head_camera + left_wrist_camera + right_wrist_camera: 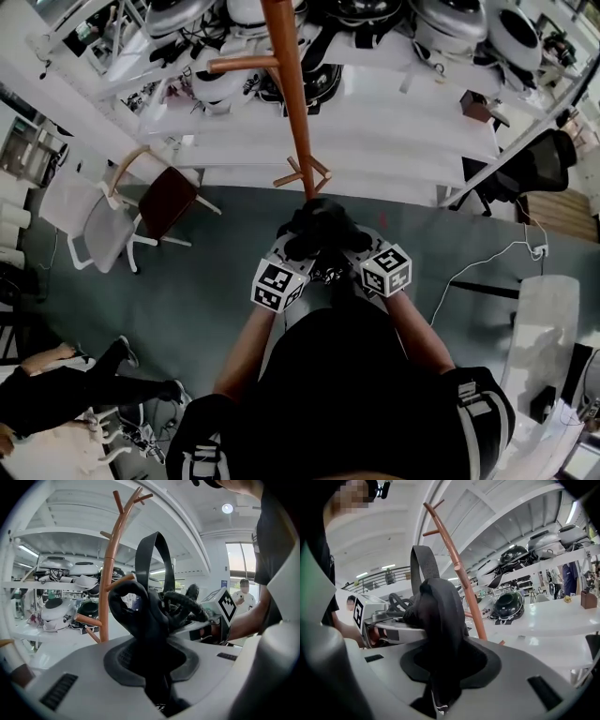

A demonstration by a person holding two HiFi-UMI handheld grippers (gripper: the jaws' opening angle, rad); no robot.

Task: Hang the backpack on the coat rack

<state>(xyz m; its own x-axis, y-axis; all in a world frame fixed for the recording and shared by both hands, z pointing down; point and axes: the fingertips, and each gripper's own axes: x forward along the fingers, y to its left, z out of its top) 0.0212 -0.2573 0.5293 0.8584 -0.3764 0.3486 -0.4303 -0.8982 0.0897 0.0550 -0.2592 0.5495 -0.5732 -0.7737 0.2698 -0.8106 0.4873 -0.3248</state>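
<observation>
Count, head view: backpack, one; coat rack, one; grippers, two: left gripper, right gripper; marker cubes, two: left cube, right cube; chairs, three: wooden chair, white chair, black office chair; person on floor, one; left gripper view: bystander, one; rounded gear on shelves too crowded to count
</observation>
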